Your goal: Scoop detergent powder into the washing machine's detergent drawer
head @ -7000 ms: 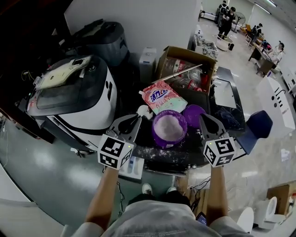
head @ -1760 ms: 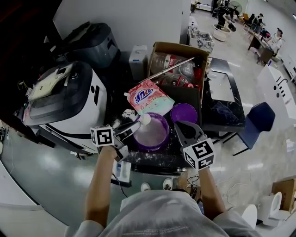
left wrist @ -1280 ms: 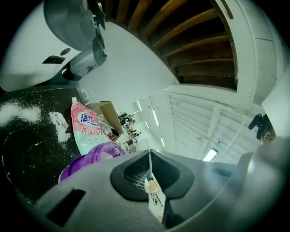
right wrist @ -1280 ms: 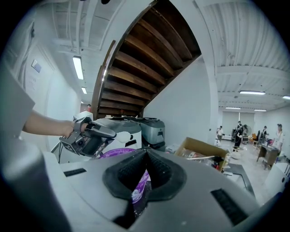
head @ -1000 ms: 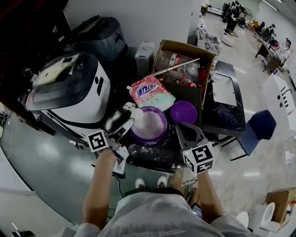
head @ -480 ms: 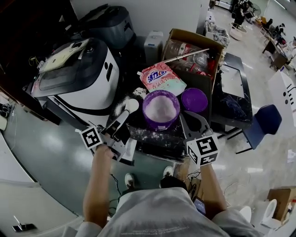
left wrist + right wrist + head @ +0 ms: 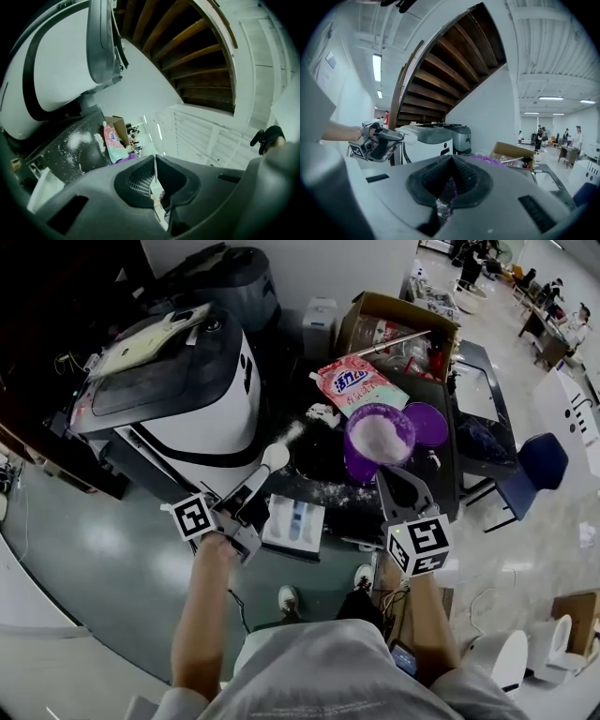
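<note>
In the head view my left gripper is shut on the handle of a white scoop, whose head hangs just past the far edge of the detergent drawer. Seen from the left gripper view, the thin scoop handle stands between the closed jaws of that gripper. The purple tub holds white powder. My right gripper is shut on the tub's near rim, and the purple rim shows dusted with powder between its jaws.
The white washing machine stands to the left. A pink detergent bag, a purple lid and a cardboard box lie behind the tub. Spilled powder covers the dark table. A blue chair is at the right.
My left gripper has carried the scoop from the tub leftward and toward me, down to the drawer. My right gripper has kept its grip on the tub's rim.
</note>
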The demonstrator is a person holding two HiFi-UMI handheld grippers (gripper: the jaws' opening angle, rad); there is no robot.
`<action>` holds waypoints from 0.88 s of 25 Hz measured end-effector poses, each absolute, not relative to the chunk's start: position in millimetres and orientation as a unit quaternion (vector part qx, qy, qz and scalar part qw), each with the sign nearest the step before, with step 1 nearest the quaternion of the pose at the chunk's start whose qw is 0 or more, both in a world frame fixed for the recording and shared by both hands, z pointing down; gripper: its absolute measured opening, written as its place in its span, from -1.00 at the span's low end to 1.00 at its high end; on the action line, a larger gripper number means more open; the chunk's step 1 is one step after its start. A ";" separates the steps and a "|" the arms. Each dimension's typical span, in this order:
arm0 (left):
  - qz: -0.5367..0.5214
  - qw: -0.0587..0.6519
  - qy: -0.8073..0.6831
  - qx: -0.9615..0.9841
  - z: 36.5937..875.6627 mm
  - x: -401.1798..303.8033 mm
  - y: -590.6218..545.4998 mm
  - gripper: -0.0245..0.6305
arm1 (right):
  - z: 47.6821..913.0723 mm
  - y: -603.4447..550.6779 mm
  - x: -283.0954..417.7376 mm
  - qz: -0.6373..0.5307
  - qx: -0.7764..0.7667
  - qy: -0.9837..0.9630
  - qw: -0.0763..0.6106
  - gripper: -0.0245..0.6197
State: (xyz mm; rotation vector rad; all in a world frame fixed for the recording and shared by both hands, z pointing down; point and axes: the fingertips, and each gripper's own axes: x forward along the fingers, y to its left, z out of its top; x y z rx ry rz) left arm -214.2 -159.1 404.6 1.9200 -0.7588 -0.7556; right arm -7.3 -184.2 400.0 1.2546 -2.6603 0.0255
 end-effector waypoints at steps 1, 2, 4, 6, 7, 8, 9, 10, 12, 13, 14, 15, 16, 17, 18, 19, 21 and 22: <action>-0.298 0.454 -0.308 0.781 409.0 -220.8 -155.9 -0.88 | 402.7 -179.0 -14.6 0.011 0.429 -0.898 0.100 -0.90; -0.289 0.453 -0.308 0.785 413.3 -226.4 -153.1 -0.88 | 405.3 -174.2 -21.6 0.013 0.433 -0.896 0.100 -0.90; -0.275 0.454 -0.304 0.791 422.4 -234.3 -147.8 -0.88 | 410.2 -165.4 -34.4 0.015 0.440 -0.892 0.101 -0.90; -0.263 0.459 -0.302 0.793 434.0 -240.6 -143.1 -0.88 | 415.4 -157.5 -45.4 0.016 0.446 -0.889 0.103 -0.90; -0.257 0.462 -0.301 0.794 439.8 -243.5 -141.5 -0.88 | 418.2 -154.2 -50.3 0.017 0.448 -0.888 0.105 -0.90; -0.253 0.463 -0.300 0.795 444.9 -245.5 -140.4 -0.88 | 421.5 -151.3 -54.8 0.019 0.449 -0.887 0.107 -0.90; -0.250 0.466 -0.297 0.795 449.8 -246.5 -139.2 -0.88 | 425.4 -148.3 -58.8 0.021 0.450 -0.886 0.110 -0.90; -0.248 0.470 -0.294 0.795 454.8 -246.6 -137.9 -0.88 | 429.8 -145.3 -62.1 0.024 0.450 -0.885 0.115 -0.90; -0.240 0.478 -0.290 0.794 465.4 -246.5 -135.4 -0.88 | 438.2 -140.8 -67.5 0.028 0.450 -0.884 0.124 -0.90; -0.236 0.482 -0.289 0.793 470.5 -246.8 -134.5 -0.88 | 442.1 -139.6 -69.9 0.030 0.450 -0.883 0.128 -0.90; -0.232 0.485 -0.289 0.792 475.5 -247.2 -133.7 -0.88 | 446.3 -138.8 -72.1 0.033 0.450 -0.882 0.132 -0.90; -0.229 0.489 -0.289 0.791 480.7 -247.9 -132.9 -0.88 | 450.5 -138.3 -74.1 0.036 0.451 -0.882 0.135 -0.90; -0.223 0.492 -0.290 0.790 486.9 -248.6 -132.0 -0.88 | 454.8 -137.7 -76.0 0.040 0.451 -0.881 0.138 -0.90; -0.212 0.495 -0.294 0.790 494.6 -249.7 -130.8 -0.88 | 458.9 -137.1 -77.8 0.044 0.452 -0.880 0.140 -0.90; -0.194 0.498 -0.304 0.789 504.8 -251.9 -129.1 -0.88 | 463.0 -136.4 -79.6 0.047 0.451 -0.879 0.143 -0.90; -0.172 0.499 -0.318 0.788 516.5 -254.8 -127.0 -0.88 | 467.3 -135.4 -81.5 0.051 0.451 -0.879 0.146 -0.90; -0.140 0.502 -0.336 0.785 535.0 -258.2 -123.0 -0.88 | 476.2 -133.2 -85.6 0.056 0.447 -0.880 0.153 -0.90; -0.132 0.504 -0.339 0.783 541.1 -258.6 -121.7 -0.88 | 480.4 -132.3 -87.8 0.059 0.445 -0.880 0.156 -0.90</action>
